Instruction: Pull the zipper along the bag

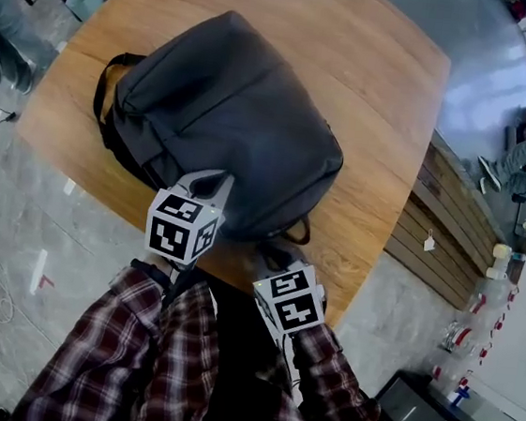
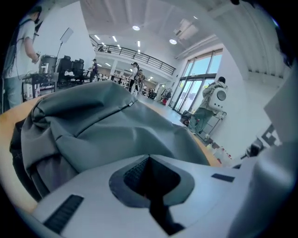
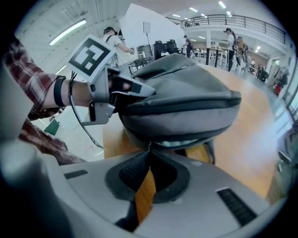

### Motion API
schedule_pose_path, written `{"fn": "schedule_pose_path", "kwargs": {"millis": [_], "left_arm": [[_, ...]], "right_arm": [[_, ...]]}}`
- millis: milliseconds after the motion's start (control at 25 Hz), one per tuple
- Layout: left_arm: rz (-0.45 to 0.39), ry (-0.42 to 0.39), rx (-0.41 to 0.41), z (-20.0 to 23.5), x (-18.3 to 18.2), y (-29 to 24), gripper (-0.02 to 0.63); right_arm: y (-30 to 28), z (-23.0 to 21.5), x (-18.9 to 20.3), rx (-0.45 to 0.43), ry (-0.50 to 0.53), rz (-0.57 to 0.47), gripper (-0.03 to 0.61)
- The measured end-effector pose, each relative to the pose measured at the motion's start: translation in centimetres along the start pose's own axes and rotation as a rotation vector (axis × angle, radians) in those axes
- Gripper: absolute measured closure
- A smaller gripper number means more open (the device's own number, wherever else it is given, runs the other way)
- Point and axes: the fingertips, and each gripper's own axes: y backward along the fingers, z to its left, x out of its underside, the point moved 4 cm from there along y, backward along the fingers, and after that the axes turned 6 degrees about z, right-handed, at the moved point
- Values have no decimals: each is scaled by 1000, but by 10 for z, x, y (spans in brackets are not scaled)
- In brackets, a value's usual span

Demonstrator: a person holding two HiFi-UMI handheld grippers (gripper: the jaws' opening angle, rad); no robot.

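Observation:
A dark grey backpack [image 1: 228, 106] lies on the round wooden table [image 1: 373, 76]. My left gripper [image 1: 207, 187] sits at the bag's near edge, its jaws shut on a fold of the bag's fabric [image 2: 93, 121]. The right gripper view shows that same left gripper [image 3: 139, 89] pinching the bag's upper rim. My right gripper [image 1: 275, 253] is lower, at the bag's near end by the table edge. Its jaws [image 3: 149, 148] are shut, with a tiny zipper pull at their tips under the bag's bulging end [image 3: 186, 102]. The pull is mostly hidden.
The bag's black straps [image 1: 102, 92] hang toward the far left, and a small handle loop [image 1: 298, 230] lies at the near end. A wooden slatted bench [image 1: 441, 225] stands to the table's right. People stand and sit in the hall behind.

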Motion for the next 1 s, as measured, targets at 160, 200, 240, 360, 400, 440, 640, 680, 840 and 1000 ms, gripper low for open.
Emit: {"fn": "schedule_pose_path", "kwargs": {"millis": [160,200,240,360,400,440,640,680,840,1000], "left_arm": [[4,-74,-27,-4,3,-1,604],[8,-77,-25,-4,4,-2,604],[14,-76,-20,-4,4,-2,604],[24,-67,-4,-4,3,-3,604],[25,-65,-1,-4,3,-3,604],[26,-61,2,-4,3,-3,604],[30,-33,10,-2,2,-5,604],[36,-28,11,-1,2,-5,604],[125,-15,51,8,2,-5,604],[176,-72,30,33,-3,1,604]], "right_arm": [[20,-54,8,67,-40,-11,561],[22,-64,8,77,-46,-13,561],[23,-74,7,88,-44,-11,561],[22,-99,3,107,-47,-7,561],[21,-106,0,107,-53,-8,561],[20,-113,-2,107,-61,-10,561],[13,-144,-19,124,-122,-32,561],[12,-143,-20,120,-127,-34,561],[11,-114,-11,59,-143,-36,561],[4,-53,0,-43,-159,-59,561]]}}
